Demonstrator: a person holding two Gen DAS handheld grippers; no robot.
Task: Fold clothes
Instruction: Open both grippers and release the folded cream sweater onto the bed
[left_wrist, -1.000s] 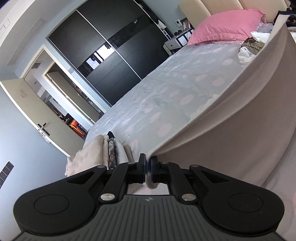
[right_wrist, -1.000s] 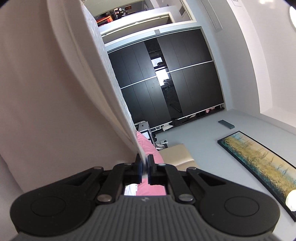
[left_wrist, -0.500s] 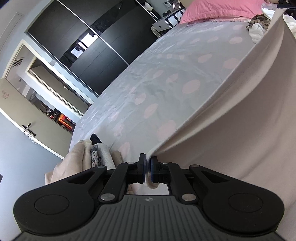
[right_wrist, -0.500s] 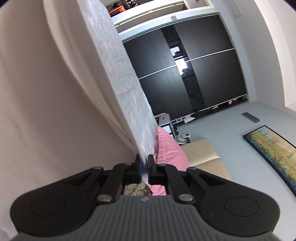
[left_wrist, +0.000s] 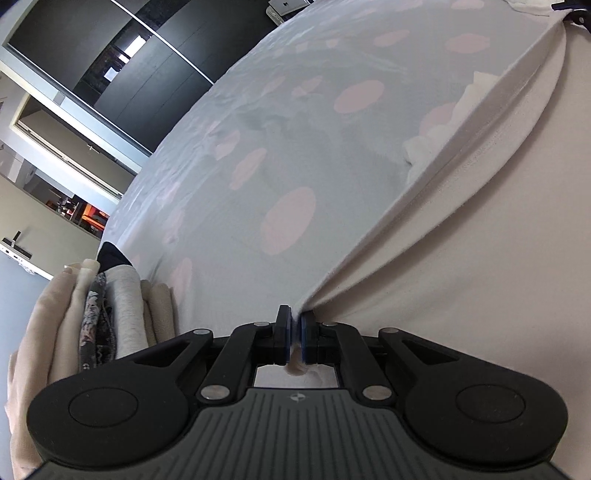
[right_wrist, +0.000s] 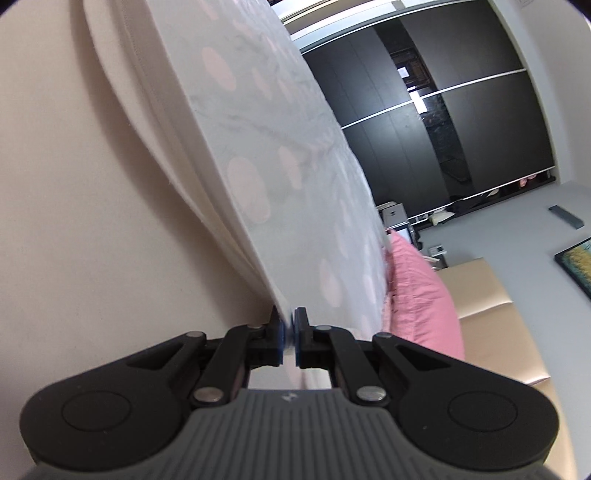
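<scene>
Where dotted bedspread (left_wrist: 288, 155) lies, dark wardrobe (right_wrist: 443, 122), pink pillow (right_wrist: 421, 295)

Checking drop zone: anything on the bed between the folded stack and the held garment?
Left wrist view: bare spotted sheet between the folded stack and the beige garment.

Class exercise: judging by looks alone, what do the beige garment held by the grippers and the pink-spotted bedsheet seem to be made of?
Beige garment: seemingly soft matte knit, perhaps cotton jersey; it drapes smoothly and shows a stitched hem. Bedsheet: probably thin woven cotton or blend, matte, finely creased, with printed spots.
</scene>
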